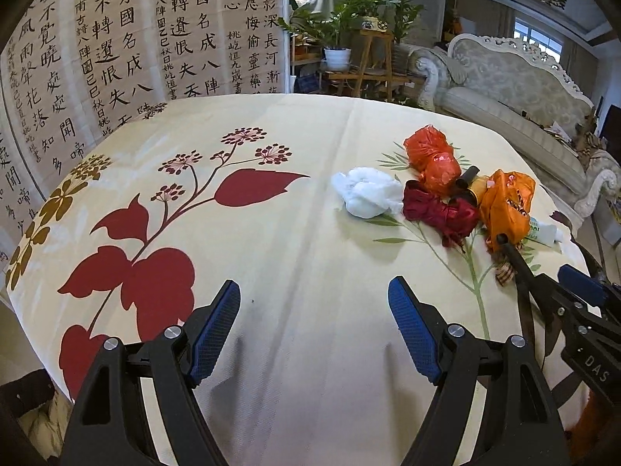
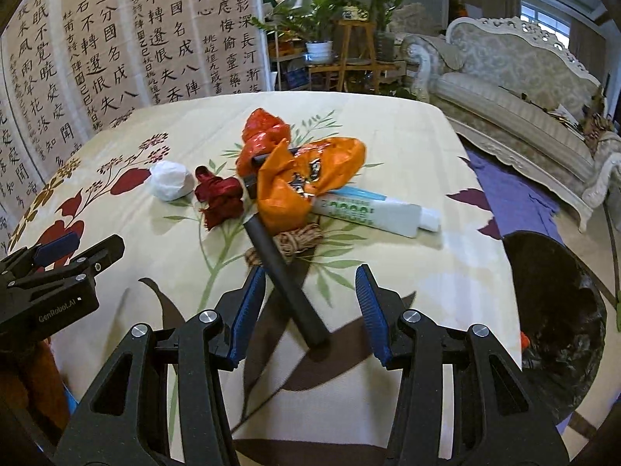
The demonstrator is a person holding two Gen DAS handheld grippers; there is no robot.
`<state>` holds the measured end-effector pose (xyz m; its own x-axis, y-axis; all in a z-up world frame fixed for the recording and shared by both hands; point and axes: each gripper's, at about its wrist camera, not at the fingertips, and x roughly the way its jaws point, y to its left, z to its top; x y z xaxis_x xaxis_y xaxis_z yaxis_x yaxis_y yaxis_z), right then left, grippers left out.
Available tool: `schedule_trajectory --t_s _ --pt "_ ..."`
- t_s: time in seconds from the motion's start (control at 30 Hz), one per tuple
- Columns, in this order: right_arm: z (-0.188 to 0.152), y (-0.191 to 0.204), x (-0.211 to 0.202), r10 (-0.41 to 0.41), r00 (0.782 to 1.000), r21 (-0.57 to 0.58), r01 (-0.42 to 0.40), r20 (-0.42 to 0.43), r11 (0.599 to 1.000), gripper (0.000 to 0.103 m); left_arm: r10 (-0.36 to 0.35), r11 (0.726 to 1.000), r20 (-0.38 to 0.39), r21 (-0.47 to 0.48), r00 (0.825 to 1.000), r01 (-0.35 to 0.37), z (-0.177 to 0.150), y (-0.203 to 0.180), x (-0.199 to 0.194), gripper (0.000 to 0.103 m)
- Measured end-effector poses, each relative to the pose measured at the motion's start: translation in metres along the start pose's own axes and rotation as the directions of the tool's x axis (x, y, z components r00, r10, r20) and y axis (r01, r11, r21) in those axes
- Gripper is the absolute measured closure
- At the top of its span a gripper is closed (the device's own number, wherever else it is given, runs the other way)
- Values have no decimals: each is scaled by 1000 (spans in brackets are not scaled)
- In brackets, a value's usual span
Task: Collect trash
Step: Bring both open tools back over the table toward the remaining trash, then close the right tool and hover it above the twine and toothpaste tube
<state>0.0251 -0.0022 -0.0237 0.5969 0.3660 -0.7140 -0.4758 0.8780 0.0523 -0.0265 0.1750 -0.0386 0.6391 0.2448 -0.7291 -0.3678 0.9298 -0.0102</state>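
A trash pile lies on the flowered tablecloth [image 1: 310,233]: a white tissue wad [image 1: 368,192] [image 2: 170,180], a dark red wrapper [image 1: 438,213] [image 2: 219,198], a red bag [image 1: 431,155] [image 2: 264,132], an orange bag [image 1: 504,202] [image 2: 302,182], a toothpaste tube [image 2: 372,213] and twine [image 2: 295,240]. A black rod [image 2: 287,283] slants out from under the orange bag. Its near end lies between the fingers of my right gripper [image 2: 310,270] [image 1: 551,272], whose pads stand clear of it. My left gripper [image 1: 314,283] [image 2: 89,246] hovers open over bare cloth, left of the pile.
A bin lined with a black bag [image 2: 543,240] stands just past the table's right edge. Calligraphy panels [image 1: 116,58] hang behind the table at left. Potted plants [image 1: 341,31] and a pale sofa [image 1: 512,89] fill the back and right.
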Motion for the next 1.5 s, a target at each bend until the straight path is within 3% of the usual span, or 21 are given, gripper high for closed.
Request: schedule_trajectory --t_s 0.1,0.2,0.3,0.57,0.9,1.5 --pt "2 6 5 2 1000 -19 -3 -14 1000 65 -5 1000 -5 -4 1000 5 0 1 2 27" --pt "2 10 9 6 1000 -32 -7 -27 999 67 -9 1000 -8 -10 1000 9 0 4 4 27" --pt "0 11 11 9 999 -40 -11 -40 999 80 -11 1000 -11 -12 1000 10 0 5 5 27" --pt "-7 13 7 28 998 -58 -31 -52 998 89 -17 1000 -18 -5 1000 17 -1 0 5 27" --pt "-22 -6 -5 -11 998 -25 10 -60 1000 92 -24 1000 -20 5 999 25 0 -6 5 27" --pt "-14 -24 3 -60 997 4 60 -44 998 93 -31 1000 -31 -3 999 31 -3 -5 8 27"
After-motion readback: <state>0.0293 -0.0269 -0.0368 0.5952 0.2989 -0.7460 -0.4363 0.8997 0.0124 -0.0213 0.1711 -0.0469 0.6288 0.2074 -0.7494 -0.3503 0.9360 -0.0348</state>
